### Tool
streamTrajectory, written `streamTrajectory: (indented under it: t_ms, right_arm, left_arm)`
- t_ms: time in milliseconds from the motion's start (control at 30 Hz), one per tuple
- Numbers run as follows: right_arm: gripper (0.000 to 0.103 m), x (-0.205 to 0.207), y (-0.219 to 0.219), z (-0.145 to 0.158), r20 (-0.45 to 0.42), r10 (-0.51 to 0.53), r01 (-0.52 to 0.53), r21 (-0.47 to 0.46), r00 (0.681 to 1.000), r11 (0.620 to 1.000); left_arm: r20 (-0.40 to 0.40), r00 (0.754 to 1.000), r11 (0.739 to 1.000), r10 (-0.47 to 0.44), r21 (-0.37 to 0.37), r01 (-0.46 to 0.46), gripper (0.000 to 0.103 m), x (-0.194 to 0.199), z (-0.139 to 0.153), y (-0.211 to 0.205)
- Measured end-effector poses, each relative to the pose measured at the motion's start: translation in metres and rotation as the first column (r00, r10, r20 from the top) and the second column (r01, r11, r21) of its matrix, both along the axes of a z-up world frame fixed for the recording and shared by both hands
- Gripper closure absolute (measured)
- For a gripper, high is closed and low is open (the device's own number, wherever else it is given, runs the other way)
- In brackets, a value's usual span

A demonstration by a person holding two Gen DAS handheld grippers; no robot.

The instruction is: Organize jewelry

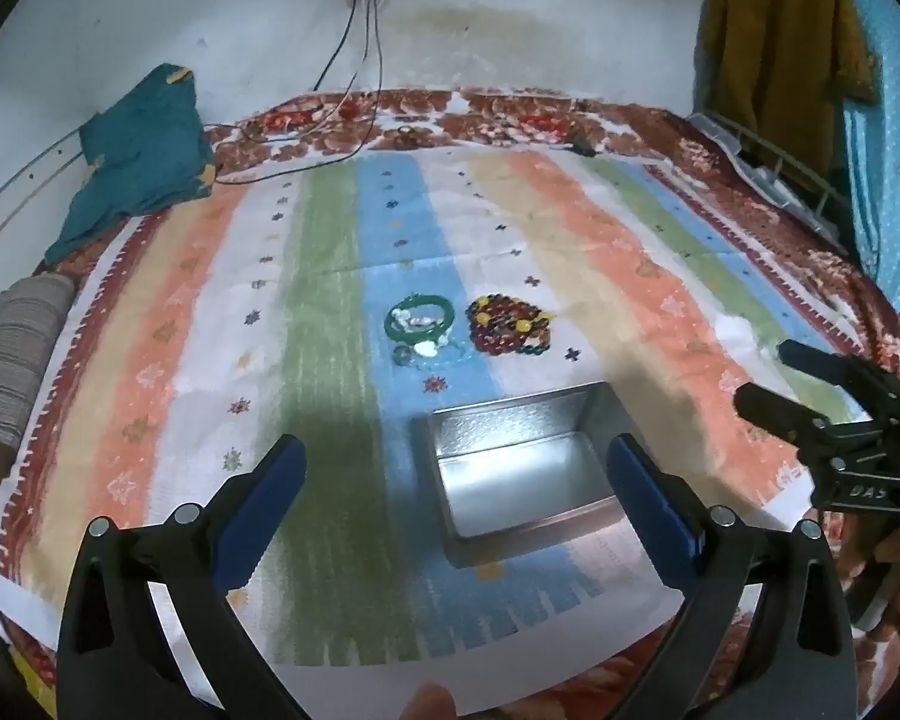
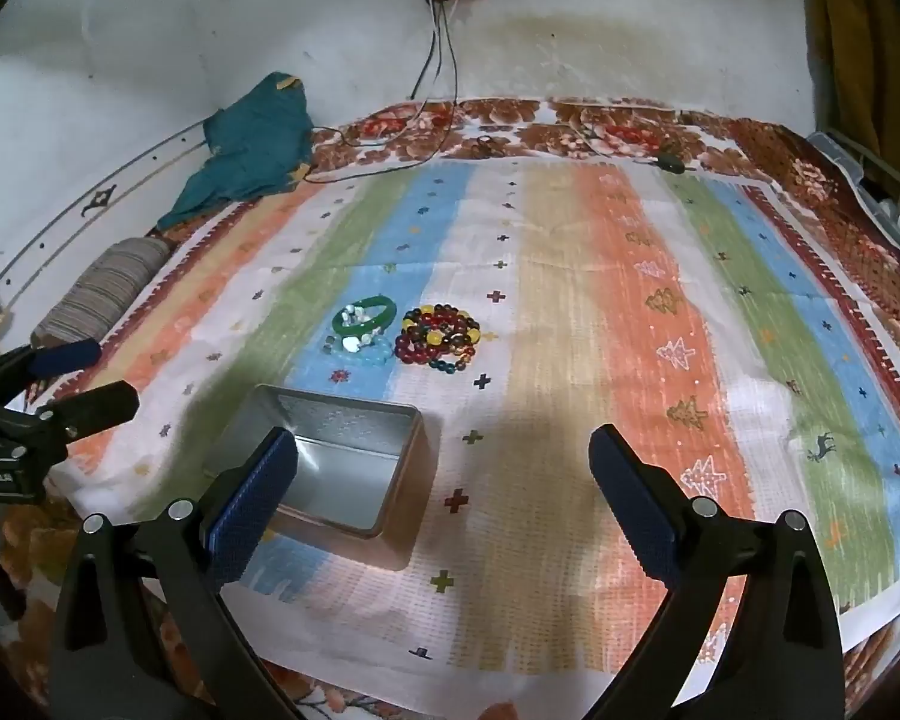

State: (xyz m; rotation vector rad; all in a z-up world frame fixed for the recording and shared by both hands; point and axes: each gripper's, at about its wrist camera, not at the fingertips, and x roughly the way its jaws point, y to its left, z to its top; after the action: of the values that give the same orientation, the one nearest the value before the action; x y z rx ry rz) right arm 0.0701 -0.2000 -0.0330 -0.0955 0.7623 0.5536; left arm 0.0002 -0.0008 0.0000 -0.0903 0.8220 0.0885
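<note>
An open silver metal tin [image 1: 528, 474] [image 2: 342, 468] sits empty on the striped cloth near the front. Behind it lie a green bangle with small white and blue pieces [image 1: 419, 324] [image 2: 363, 324] and a heap of dark red, yellow and green bead bracelets [image 1: 510, 324] [image 2: 441, 336]. My left gripper [image 1: 456, 480] is open and empty, hovering just in front of the tin; it also shows at the left edge of the right wrist view [image 2: 84, 378]. My right gripper [image 2: 444, 480] is open and empty, to the right of the tin; it shows in the left wrist view [image 1: 768, 378].
A striped cloth [image 1: 570, 228] covers a floral blanket [image 2: 510, 120] on a bed. A teal garment [image 1: 144, 156] and a rolled grey fabric [image 1: 12, 360] lie at the left. Cables [image 1: 354, 60] hang from a wall socket. A rack [image 1: 774, 168] stands at the right.
</note>
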Motion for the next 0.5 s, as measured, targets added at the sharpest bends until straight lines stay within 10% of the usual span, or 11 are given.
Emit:
streamTrajectory:
  t_ms: [500]
  right_arm:
    - [0.004, 0.001, 0.004, -0.001, -0.012, 0.002, -0.002, -0.018, 1.000, 1.000]
  left_arm:
    - [0.026, 1.000, 0.999, 0.016, 0.033, -0.017, 0.006, 0.004, 0.003, 0.010]
